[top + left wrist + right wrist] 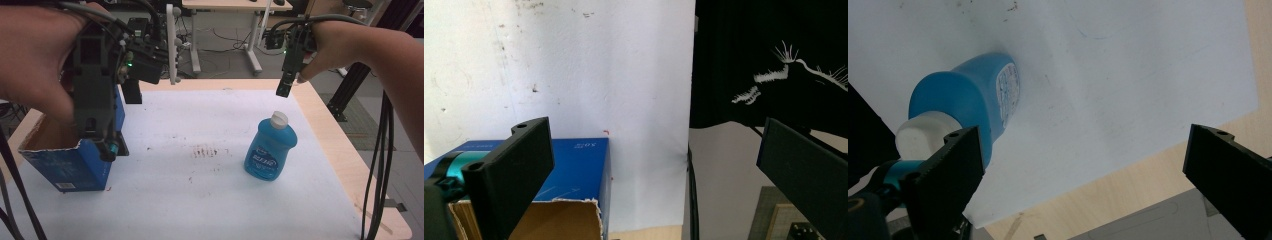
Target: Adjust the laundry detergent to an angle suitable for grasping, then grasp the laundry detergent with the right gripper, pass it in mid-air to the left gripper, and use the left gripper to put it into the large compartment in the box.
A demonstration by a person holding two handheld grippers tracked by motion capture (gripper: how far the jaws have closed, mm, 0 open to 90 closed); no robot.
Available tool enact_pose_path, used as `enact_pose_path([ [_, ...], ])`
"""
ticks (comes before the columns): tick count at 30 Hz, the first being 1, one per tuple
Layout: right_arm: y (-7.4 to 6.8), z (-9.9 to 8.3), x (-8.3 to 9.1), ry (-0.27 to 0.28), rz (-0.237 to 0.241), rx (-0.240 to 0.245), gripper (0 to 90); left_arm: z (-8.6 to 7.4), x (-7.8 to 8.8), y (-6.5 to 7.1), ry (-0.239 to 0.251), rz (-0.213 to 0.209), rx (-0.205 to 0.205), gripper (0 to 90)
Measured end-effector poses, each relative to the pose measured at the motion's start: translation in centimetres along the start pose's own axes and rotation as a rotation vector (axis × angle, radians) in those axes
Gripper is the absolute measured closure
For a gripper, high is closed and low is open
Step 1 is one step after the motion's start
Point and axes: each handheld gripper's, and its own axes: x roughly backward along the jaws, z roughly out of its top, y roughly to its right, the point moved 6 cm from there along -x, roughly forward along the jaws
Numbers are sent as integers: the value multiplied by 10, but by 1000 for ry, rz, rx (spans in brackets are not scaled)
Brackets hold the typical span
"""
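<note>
A blue cardboard box (70, 165) with a torn-open top stands at the table's left. My left gripper (106, 142) hangs over its right edge, pointing down, jaws wide apart and empty. In the left gripper view the box (574, 165) lies below the left jaw, and the left gripper (654, 150) has nothing between its jaws. A blue soap bottle (270, 150) with a white cap stands upright right of centre. My right gripper (284, 87) is held in the air behind and above it, open. In the right gripper view the bottle (968, 100) sits beside the left jaw of the right gripper (1083, 165), untouched.
A white sheet (200, 200) covers the wooden table (330, 135), with reddish stains (205, 151) near its middle. Desk legs and cables stand behind the far edge. A person's dark printed shirt (774, 65) hangs beyond the sheet's edge in the left gripper view.
</note>
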Motion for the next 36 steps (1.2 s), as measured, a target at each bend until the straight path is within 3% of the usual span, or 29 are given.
enact_pose_path([
  [6, 0, -2, 1, -5, 2, -2, 23, 2, 0, 0, 0, -3, -4, 18],
  [15, 0, -5, 1, -9, -1, 3, 24, -1, -3, 3, -10, 12, 25, 18],
  [36, 3, -6, 1, -2, -7, -1, 24, 0, -5, 1, -12, 10, 22, 18],
])
